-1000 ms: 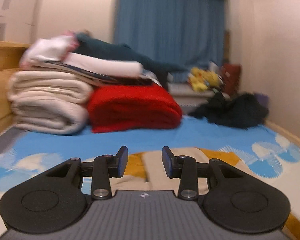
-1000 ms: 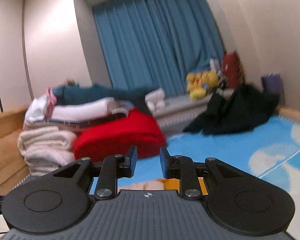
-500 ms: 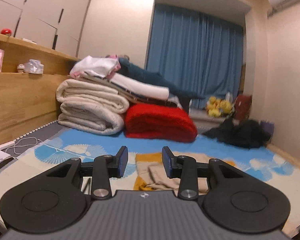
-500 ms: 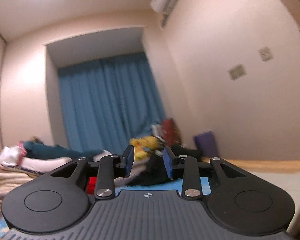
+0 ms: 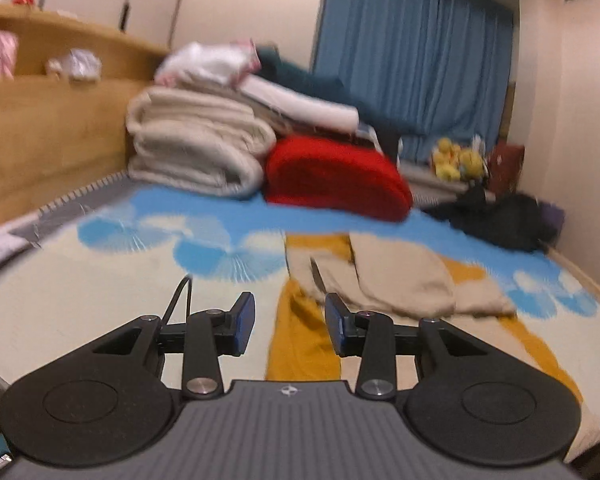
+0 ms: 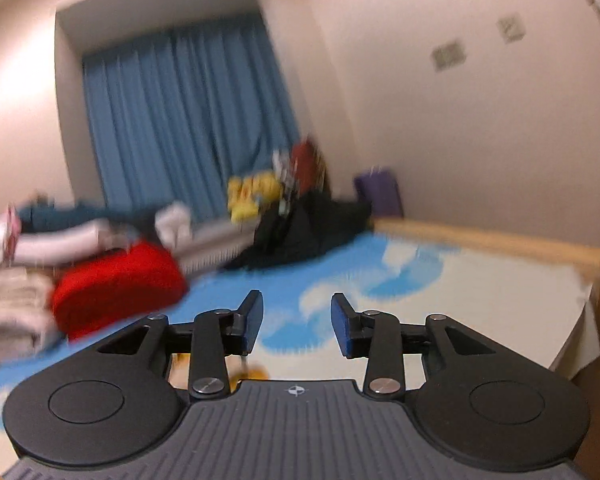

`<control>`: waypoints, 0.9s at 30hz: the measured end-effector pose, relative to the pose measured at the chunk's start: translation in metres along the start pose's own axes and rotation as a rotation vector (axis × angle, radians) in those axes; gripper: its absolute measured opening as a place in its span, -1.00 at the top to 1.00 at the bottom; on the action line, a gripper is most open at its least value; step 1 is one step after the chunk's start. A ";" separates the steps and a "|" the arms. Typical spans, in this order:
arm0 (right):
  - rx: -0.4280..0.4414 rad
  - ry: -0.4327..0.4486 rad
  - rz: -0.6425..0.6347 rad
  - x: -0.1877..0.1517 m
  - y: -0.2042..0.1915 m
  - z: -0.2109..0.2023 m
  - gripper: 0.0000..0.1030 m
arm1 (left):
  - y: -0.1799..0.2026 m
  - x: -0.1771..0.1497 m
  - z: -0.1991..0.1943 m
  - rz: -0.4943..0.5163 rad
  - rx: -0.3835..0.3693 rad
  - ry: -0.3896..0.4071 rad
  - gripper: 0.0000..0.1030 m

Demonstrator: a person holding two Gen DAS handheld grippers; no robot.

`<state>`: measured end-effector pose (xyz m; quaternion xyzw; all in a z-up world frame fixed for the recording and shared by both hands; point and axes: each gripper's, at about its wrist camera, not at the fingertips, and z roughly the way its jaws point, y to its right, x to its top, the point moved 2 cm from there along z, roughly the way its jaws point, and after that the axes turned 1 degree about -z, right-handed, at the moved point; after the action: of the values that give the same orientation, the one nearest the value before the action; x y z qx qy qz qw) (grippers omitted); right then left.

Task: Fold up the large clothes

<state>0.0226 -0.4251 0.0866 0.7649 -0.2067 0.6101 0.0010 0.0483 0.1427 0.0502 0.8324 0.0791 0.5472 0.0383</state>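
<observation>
A mustard-yellow and beige garment (image 5: 400, 276) lies crumpled on the bed's blue-and-white sheet (image 5: 100, 288). My left gripper (image 5: 290, 308) hovers over the near part of the bed, open, with the garment's yellow edge showing through the gap but not touched. My right gripper (image 6: 296, 308) is over the bed's right side; its jaws are opening and nothing is between them. In the right wrist view only a small yellow scrap of the garment (image 6: 256, 372) shows under the left finger.
Folded cream blankets (image 5: 196, 148) and a red blanket (image 5: 336, 176) are stacked at the bed's far left by a wooden headboard (image 5: 52, 128). A black clothes pile (image 5: 500, 220) lies far right. A cable (image 5: 180, 296) runs near my left finger. The bed's corner (image 6: 580, 280) drops off to the right.
Both views have pulled back from the blanket stack. The left one now looks down on the garment from farther off. The right gripper's jaws have widened, and its view swung across the wall back to the bed.
</observation>
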 end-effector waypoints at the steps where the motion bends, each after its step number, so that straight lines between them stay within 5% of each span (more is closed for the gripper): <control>1: -0.004 -0.028 -0.004 -0.009 -0.001 0.010 0.24 | 0.000 -0.002 0.007 0.001 -0.002 -0.008 0.17; 4: -0.036 -0.138 0.017 -0.032 -0.003 0.040 0.23 | 0.000 0.006 0.015 0.007 -0.008 0.000 0.21; 9: -0.021 -0.111 0.032 -0.032 -0.015 0.052 0.24 | 0.025 0.065 -0.043 0.139 -0.031 0.159 0.21; 14: -0.007 -0.016 0.069 -0.021 -0.002 0.037 0.24 | 0.059 0.134 -0.145 0.221 -0.069 0.306 0.14; 20: -0.031 0.101 0.170 -0.005 0.022 0.015 0.24 | 0.103 0.169 -0.225 0.241 -0.150 0.362 -0.07; 23: -0.038 0.151 0.179 -0.002 0.030 0.002 0.21 | 0.117 0.158 -0.213 0.263 -0.142 0.354 -0.09; 27: -0.004 0.093 0.194 -0.007 0.040 0.007 0.06 | 0.107 0.111 -0.146 0.173 -0.146 0.289 -0.09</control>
<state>0.0149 -0.4608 0.0685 0.7123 -0.2808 0.6415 -0.0469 -0.0325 0.0538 0.2246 0.7438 -0.0279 0.6666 0.0398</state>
